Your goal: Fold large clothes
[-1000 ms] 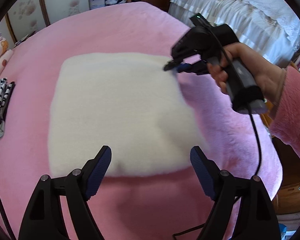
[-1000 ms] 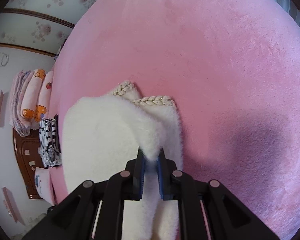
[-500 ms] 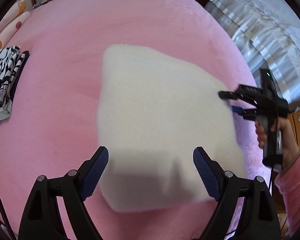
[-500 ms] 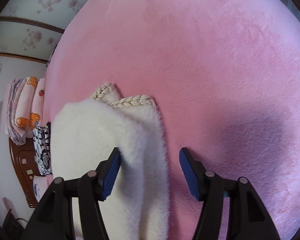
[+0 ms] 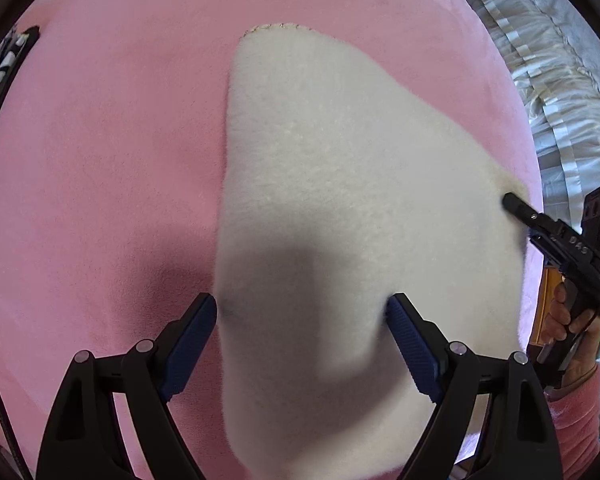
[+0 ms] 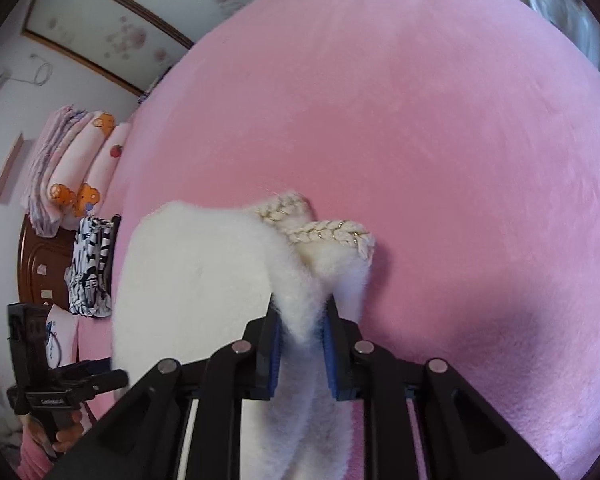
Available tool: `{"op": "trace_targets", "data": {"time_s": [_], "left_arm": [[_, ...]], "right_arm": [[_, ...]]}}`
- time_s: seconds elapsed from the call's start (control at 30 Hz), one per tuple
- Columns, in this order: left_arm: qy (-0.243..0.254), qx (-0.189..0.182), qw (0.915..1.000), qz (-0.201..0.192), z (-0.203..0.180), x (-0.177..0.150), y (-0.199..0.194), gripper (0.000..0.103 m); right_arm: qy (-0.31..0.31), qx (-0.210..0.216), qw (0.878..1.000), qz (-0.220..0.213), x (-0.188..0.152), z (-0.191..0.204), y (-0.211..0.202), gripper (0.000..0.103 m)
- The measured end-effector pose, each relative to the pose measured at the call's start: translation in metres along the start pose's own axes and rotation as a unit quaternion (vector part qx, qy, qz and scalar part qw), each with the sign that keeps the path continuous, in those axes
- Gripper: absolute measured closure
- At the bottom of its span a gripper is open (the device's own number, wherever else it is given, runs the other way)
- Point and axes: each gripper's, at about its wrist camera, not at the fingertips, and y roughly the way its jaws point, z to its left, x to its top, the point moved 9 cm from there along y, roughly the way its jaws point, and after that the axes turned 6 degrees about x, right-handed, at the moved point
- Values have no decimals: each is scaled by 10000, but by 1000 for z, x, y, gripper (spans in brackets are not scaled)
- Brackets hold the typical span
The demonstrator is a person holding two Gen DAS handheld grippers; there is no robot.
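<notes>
A white fleece garment [image 5: 340, 160] lies folded on the pink blanket [image 5: 100, 160], with braided trim [image 6: 328, 234] at its far corner. My left gripper [image 5: 300, 304] hangs open, pointing steeply down over the garment's near corner, its shadow on the fleece. The fingers touch nothing. At the garment's right edge sits my right gripper [image 5: 518, 210], held by a hand [image 5: 560, 320]. In the right wrist view its jaws [image 6: 300, 312] are closing and pinch a raised ridge of the fleece [image 6: 188, 280] between the blue pads.
A black-and-white striped cloth [image 6: 90, 276] lies at the blanket's left edge, beside stacked folded bedding [image 6: 72, 168] and a wooden cabinet [image 6: 36, 264]. White frilled bedding [image 5: 560, 100] lies beyond the right edge. Pink blanket [image 6: 460, 160] stretches far past the garment.
My left gripper swung across and sank over the garment's near corner. My right gripper let go of the fleece edge, stood open, then closed on it again.
</notes>
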Motion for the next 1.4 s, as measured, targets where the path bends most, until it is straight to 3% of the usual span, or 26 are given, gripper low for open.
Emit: {"op": "trace_targets", "data": {"time_s": [0.17, 0.33, 0.47, 0.53, 0.7, 0.83, 0.9, 1.03, 1.07, 1.17, 1.4], "left_arm": [[-376, -65, 9992, -87, 18, -8, 7, 12], [-571, 139, 9980, -220, 37, -13, 5, 12], [-655, 291, 9970, -302, 51, -15, -2, 12], [-669, 349, 9968, -265, 55, -18, -2, 12], [-558, 220, 9981, -149, 49, -32, 7, 12], [-516, 128, 9985, -113, 44, -40, 10, 12], [-554, 161, 9983, -130, 44, -44, 11, 12], [-265, 294, 9990, -192, 32, -45, 0, 12], [-181, 267, 9993, -163, 28, -50, -2, 12], [1, 240, 9997, -72, 21, -73, -6, 12], [145, 244, 9996, 84, 12, -109, -5, 12]], "right_arm": [[-705, 519, 9959, -209, 24, 46, -1, 86], [-1623, 1144, 9800, -163, 37, 118, 5, 87], [-1647, 1889, 9666, -533, 51, 139, -22, 87], [-1648, 1368, 9755, -500, 59, 121, -14, 87], [-1185, 101, 9927, 213, 46, 48, 35, 87], [-531, 53, 9983, 234, 39, 11, 33, 85], [-508, -190, 9981, 292, 33, 2, 31, 80], [-184, -365, 9984, 397, 25, 9, 7, 73], [-151, -395, 9982, 434, 21, 11, 2, 67], [87, -180, 9977, 647, -4, 28, -10, 54], [287, -310, 9929, 1110, -84, 45, -25, 49]]}}
